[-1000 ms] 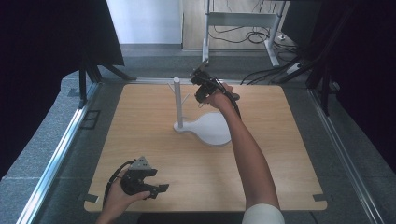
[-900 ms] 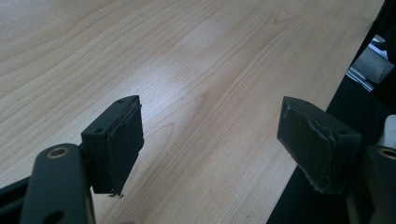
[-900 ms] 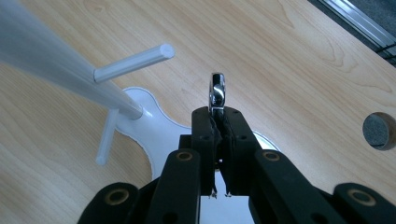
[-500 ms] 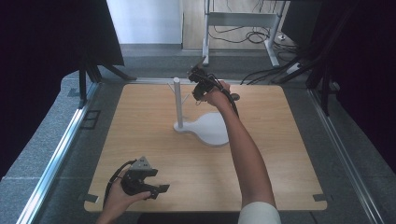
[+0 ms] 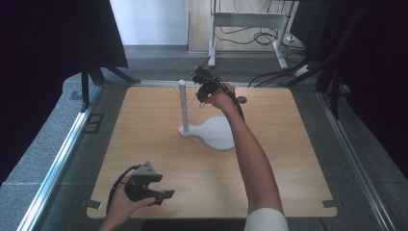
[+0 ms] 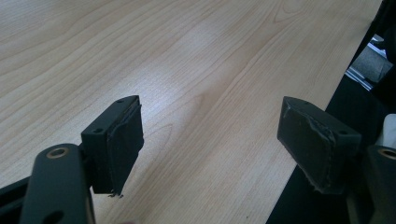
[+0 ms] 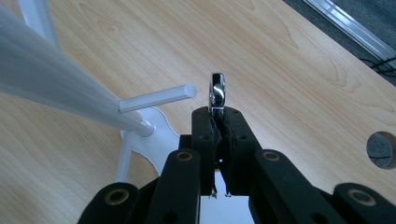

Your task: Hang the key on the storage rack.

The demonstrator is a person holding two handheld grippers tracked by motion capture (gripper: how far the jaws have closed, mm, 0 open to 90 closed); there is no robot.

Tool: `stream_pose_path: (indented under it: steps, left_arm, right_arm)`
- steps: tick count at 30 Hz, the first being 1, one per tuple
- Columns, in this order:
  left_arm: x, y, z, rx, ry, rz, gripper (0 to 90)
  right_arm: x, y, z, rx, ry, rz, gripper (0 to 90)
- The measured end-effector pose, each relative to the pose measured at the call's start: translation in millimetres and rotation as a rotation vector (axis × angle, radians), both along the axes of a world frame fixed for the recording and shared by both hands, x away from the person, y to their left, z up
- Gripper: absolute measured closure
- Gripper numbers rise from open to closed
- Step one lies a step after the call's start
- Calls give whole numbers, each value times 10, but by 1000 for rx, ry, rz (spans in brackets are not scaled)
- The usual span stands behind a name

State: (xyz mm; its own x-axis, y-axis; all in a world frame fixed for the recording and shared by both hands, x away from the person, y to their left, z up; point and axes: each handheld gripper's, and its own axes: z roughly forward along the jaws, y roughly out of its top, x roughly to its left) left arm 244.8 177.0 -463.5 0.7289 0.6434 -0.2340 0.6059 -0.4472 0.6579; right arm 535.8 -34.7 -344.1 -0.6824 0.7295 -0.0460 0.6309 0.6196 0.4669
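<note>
Chrome ring (image 7: 217, 91) pinched between fingers (image 7: 204, 135), protruding above

Shiny metal ring (image 7: 217, 92), edge-on, upright, just beside white stand's peg (image 7: 159, 98)

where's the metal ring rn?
Right gripper view: metal ring clamped in the right gripper, just right of a peg tip on the white stand.
</note>
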Motion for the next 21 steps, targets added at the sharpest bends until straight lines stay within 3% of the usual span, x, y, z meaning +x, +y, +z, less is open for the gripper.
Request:
stream_pose_path:
  steps: [21]
  left_arm:
    - [-4,-19,-2,1,0,-6,230]
  right_arm:
    - [-104,115,-1,-20,-17,14,844]
